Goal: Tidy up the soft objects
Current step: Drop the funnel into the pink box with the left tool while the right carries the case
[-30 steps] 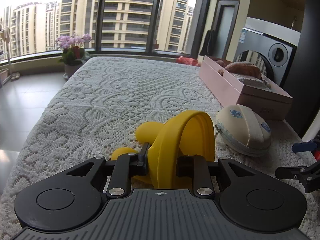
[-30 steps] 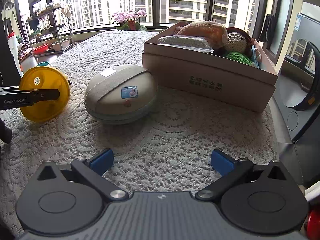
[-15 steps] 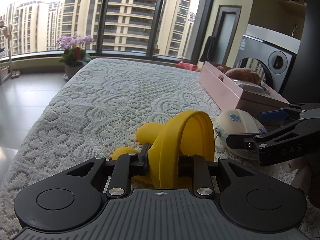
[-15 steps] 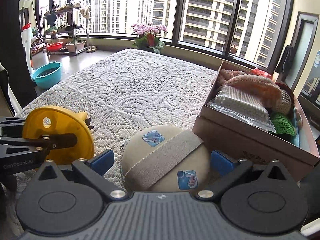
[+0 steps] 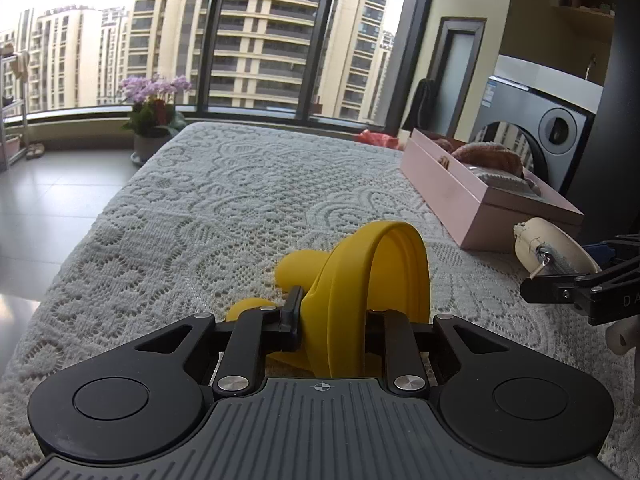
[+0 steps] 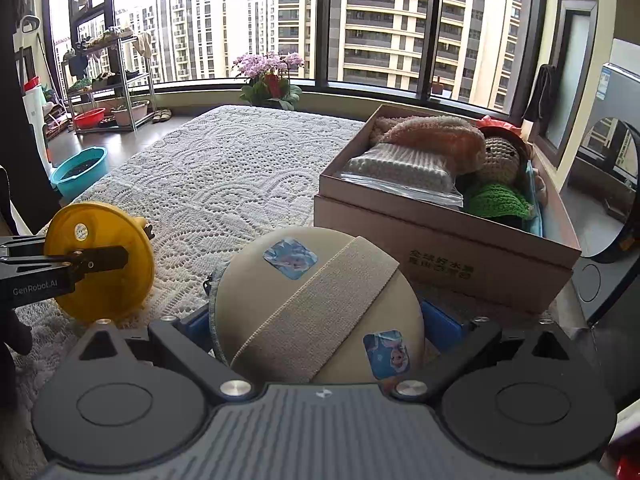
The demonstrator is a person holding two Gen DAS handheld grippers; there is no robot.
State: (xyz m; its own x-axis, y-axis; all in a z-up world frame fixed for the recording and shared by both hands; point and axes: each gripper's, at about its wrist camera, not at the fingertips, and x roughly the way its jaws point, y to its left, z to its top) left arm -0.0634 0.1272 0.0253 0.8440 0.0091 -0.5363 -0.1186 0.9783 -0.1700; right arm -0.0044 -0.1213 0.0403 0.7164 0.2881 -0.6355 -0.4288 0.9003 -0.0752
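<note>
My left gripper is shut on a yellow soft toy with a round disc, held low over the lace cloth; it also shows in the right wrist view. My right gripper is shut on a beige oval pouch with an elastic band and blue stickers, lifted off the cloth; the pouch also shows in the left wrist view. A pink open box stands just beyond it, holding a knitted orange toy, a bagged white item and a green knit piece.
The white lace cloth covers the table. A flower pot stands by the window at the far end. A washing machine is behind the box. A blue basin and a shelf rack stand on the floor to the left.
My right gripper moved forward to the beige pouch, closed on it and lifted it off the cloth. My left gripper still holds the yellow toy in about the same place.
</note>
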